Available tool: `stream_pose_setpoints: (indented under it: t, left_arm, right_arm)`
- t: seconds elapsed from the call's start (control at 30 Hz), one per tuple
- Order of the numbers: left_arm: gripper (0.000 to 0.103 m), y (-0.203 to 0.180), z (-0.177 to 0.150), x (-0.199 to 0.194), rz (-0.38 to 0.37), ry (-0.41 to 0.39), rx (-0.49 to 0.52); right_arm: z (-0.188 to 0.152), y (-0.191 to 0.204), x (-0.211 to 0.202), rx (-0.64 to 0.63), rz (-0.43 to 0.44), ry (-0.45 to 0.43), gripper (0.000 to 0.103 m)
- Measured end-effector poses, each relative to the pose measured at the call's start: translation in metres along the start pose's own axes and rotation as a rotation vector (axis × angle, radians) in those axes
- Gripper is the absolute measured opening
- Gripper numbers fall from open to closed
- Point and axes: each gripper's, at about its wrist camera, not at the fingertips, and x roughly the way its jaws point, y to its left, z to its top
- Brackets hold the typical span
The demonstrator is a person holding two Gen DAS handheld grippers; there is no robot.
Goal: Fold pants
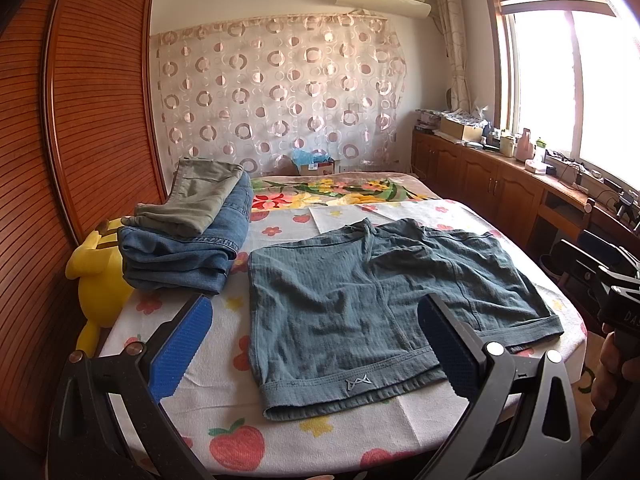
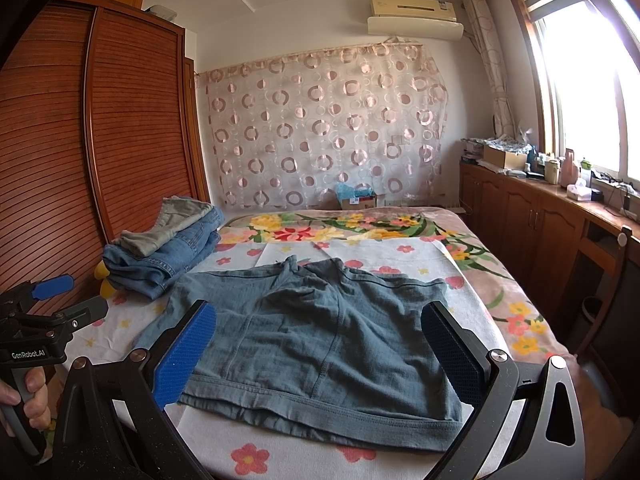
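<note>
While spread wide and empty, left hand-held gripper [image 1: 316, 344], right hand-held gripper [image 2: 320, 348], above flat teal shorts [image 1: 372, 300]

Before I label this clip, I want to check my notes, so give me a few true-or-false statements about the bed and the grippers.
1. The teal shorts lie spread flat on the bed sheet. True.
2. The left gripper is shut on the shorts' hem. False: it is open and holds nothing.
3. Olive trousers sit on top of folded jeans. True.
4. The yellow plush toy lies on the shorts. False: it is at the bed's edge beside the jeans stack, against the wardrobe.
5. The right gripper is open. True.
6. The shorts are already folded in half. False: both legs show side by side.
</note>
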Motion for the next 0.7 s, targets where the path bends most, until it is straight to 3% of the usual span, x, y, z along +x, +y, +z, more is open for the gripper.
stream_pose_setpoints:
  t: [0.7]
  left_arm:
    - [0.103,-0.006,-0.002,0.012,-0.034,0.035,0.000]
  right_arm:
    - [0.000,0.001,0.005,0.007,0.010,0.011,0.102]
